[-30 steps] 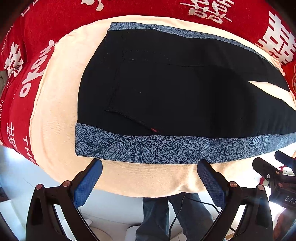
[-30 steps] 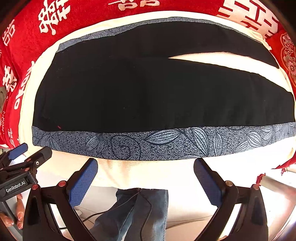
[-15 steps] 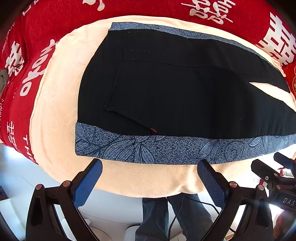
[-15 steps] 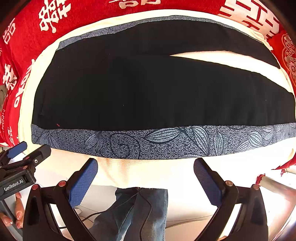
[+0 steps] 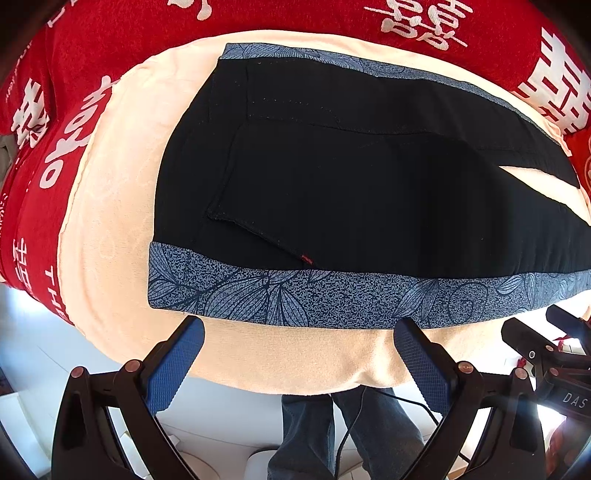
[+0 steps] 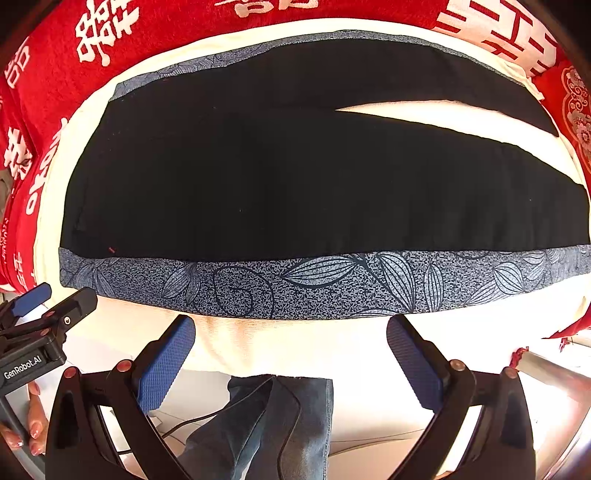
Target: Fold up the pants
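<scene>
Black pants (image 5: 351, 177) with blue leaf-patterned side bands (image 5: 332, 299) lie flat on a cream cloth (image 5: 110, 221), waist to the left, legs to the right. In the right wrist view the pants (image 6: 295, 177) fill the middle, with a gap between the two legs at the right. My left gripper (image 5: 299, 347) is open and empty, just in front of the near band by the waist. My right gripper (image 6: 291, 343) is open and empty, in front of the near band (image 6: 332, 284) at mid leg. Neither touches the pants.
A red blanket with white characters (image 5: 332, 14) lies under the cream cloth (image 6: 295, 343). The surface's near edge is just below my grippers, and the person's jeans-clad legs (image 6: 266, 424) stand there. Each gripper shows at the edge of the other's view.
Both grippers have moved slightly closer to the near patterned band. The pants have not moved.
</scene>
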Available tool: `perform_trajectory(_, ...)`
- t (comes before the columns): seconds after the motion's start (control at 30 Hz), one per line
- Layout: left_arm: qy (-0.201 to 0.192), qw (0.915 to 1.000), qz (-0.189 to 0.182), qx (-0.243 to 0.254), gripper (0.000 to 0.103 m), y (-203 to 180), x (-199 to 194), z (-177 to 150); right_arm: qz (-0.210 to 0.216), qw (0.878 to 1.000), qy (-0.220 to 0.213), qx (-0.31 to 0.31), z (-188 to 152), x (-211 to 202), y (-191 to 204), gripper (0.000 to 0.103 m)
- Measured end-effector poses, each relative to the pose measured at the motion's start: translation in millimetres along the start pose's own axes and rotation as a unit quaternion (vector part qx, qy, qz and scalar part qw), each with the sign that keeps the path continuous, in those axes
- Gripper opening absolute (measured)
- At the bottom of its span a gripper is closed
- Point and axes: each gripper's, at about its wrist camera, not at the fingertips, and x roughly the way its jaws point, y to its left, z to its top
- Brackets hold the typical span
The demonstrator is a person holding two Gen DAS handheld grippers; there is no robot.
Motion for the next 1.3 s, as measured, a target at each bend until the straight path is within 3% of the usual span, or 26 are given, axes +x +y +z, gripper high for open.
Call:
perform_trajectory(0.33, -0.007, 0.9998, -0.010, -0.014, 0.103, 5, 2, 0, 0.007, 1.000, -0.004, 0.005, 2, 2, -3, 0.103)
perform_trajectory(0.4, -0.016, 0.9990, -0.029, -0.029, 0.103, 10, 2, 1, 0.025, 1.000, -0.008, 0.013, 3, 3, -4, 0.103)
perform_trajectory(0.47, -0.021, 0.9969, -0.056, -0.051, 0.103, 20, 3, 2, 0.079, 0.996, -0.013, 0.037, 5, 3, -10, 0.103)
perform_trajectory(0.5, -0.023, 0.9954, -0.070, -0.061, 0.103, 25, 5, 2, 0.114, 0.992, -0.013, 0.054, 6, 5, -14, 0.103)
perform_trajectory(0.57, -0.027, 0.9920, -0.093, -0.081, 0.101, 36, 9, 2, 0.215, 0.971, -0.012, 0.102, 7, 14, -24, 0.101)
perform_trajectory(0.6, -0.028, 0.9906, -0.102, -0.087, 0.091, 39, 11, 2, 0.248, 0.962, -0.010, 0.117, 7, 18, -26, 0.098)
perform_trajectory(0.67, -0.020, 0.9873, -0.125, -0.096, 0.086, 48, 17, 1, 0.322, 0.936, 0.001, 0.144, 8, 34, -26, 0.060)
perform_trajectory(0.77, -0.012, 0.9833, -0.140, -0.116, 0.086, 57, 25, -6, 0.389, 0.908, 0.021, 0.156, 8, 55, -17, 0.055)
perform_trajectory(0.83, -0.011, 0.9826, -0.144, -0.117, 0.086, 63, 28, -11, 0.412, 0.896, 0.041, 0.162, 2, 68, -10, 0.055)
perform_trajectory(1.0, -0.001, 0.9797, -0.158, -0.123, 0.086, 71, 38, -20, 0.415, 0.891, 0.064, 0.172, -21, 96, 8, 0.056)
perform_trajectory(1.3, 0.013, 0.9754, -0.185, -0.119, 0.086, 77, 47, -30, 0.468, 0.858, 0.025, 0.211, -8, 124, 23, 0.054)
